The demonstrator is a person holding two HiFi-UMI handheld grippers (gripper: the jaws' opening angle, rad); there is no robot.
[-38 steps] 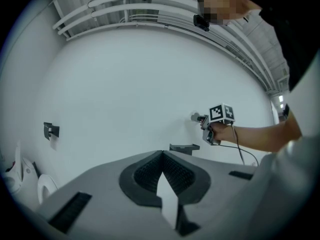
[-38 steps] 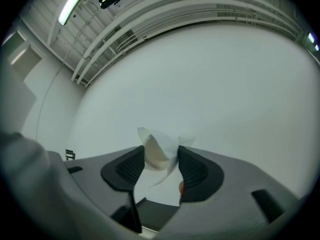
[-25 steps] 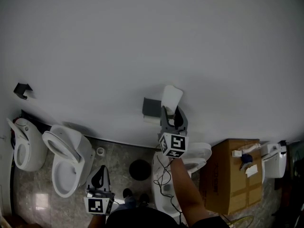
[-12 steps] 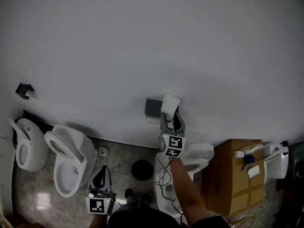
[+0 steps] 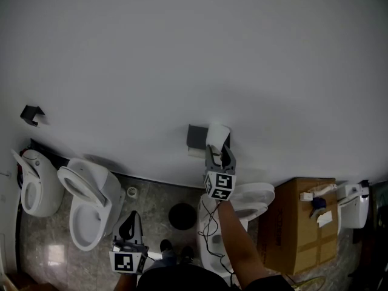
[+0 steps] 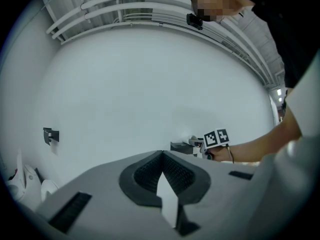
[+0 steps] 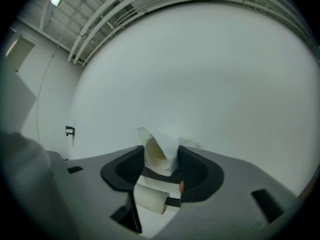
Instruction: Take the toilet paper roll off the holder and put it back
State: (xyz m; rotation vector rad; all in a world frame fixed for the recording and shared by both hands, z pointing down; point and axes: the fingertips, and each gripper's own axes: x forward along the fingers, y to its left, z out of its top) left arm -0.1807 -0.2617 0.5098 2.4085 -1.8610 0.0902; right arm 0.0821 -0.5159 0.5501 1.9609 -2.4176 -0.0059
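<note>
The right gripper held a squashed toilet paper roll between its fingers, close against the white wall and just beside the right edge of the dark holder. A second roll sat lower on the holder. Bare wall lay open above and to both sides. A toilet and a cardboard box stood below. The left gripper hung low, fingers pressed together, empty.

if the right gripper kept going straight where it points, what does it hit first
Probably the white wall: the toilet paper roll clamped in the right gripper would touch it first. The holder seems just below that line, though depth is unclear.
</note>
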